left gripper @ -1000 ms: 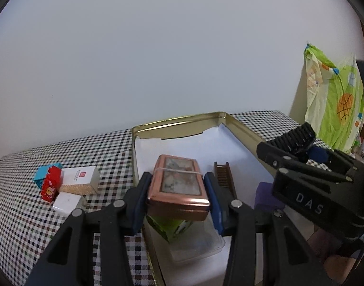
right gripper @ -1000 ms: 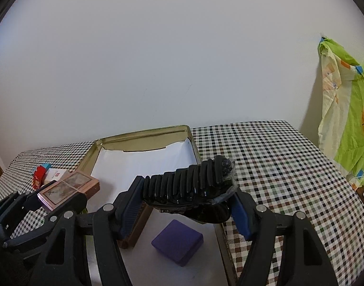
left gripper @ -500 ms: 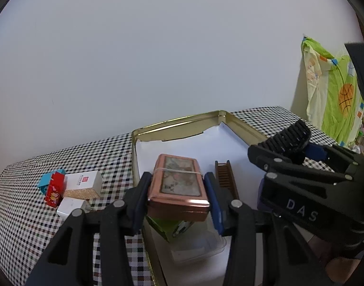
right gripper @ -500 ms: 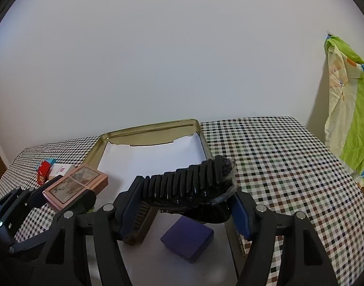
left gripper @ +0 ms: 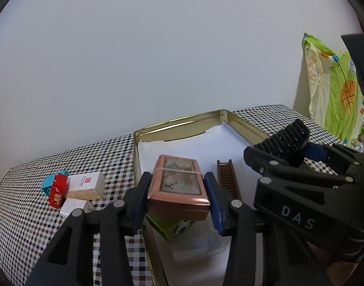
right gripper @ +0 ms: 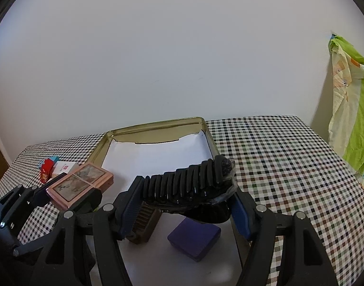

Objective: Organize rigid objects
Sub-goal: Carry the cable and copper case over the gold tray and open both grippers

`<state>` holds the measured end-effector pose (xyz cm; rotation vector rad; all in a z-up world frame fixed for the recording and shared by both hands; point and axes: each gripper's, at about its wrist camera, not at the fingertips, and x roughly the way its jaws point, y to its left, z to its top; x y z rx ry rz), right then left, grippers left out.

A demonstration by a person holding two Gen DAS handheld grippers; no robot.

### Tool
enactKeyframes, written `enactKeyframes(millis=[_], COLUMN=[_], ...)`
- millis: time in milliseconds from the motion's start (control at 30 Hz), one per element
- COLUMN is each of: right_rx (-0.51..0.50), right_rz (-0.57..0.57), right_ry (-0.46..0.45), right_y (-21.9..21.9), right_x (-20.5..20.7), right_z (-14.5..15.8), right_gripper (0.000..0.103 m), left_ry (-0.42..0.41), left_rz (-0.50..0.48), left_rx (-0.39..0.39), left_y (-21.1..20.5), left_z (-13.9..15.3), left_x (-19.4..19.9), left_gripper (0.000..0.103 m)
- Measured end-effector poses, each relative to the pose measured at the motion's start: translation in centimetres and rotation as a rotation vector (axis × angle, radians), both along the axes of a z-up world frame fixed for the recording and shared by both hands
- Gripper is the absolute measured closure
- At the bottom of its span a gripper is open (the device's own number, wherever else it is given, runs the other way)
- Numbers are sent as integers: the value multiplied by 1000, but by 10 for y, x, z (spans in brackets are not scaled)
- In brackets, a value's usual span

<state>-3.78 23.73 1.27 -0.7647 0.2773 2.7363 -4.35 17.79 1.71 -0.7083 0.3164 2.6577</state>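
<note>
Jaws pinch both loads: left gripper (left gripper: 178,196) w/ stiff copper tin (left gripper: 178,188) by its sides; right gripper (right gripper: 185,202) w/ ribbed black comb (right gripper: 189,182), prob. light.

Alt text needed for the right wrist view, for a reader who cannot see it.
The right gripper grips a black ribbed object above a gold tin tray lined with white paper, holding a purple box and a brown comb. At left, the left gripper holds a copper tin over the checkered tablecloth.
</note>
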Motion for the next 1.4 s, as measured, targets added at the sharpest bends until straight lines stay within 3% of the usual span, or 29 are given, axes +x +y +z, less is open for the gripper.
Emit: enactKeyframes(millis=[633,867,1067,1200,1267,1400], right_rx=[-2,-95,-132,-155,-167,-222], right_rz=[-28,-104,-130,-109,-82,-49], right_ry=[32,109,131,111,57,-58], right_y=[7,35,45,47,48,52], right_x=[6,24,28,14,-11,-54], right_z=[6,15,20,32,37,35], right_gripper=[34,34,34,34,34,34], left_ry=[-5,2,10,19,6,-106], left_rz=[5,-25,-19,22,45,91], left_rx=[4,-9,-3,-22,-26,-31], left_y=[3,13,11,8,7,6], left_z=[1,8,33,47,48,39], left_x=[-1,4,-8,-33,-46,-82], left_gripper=[59,59,59,59,59,59])
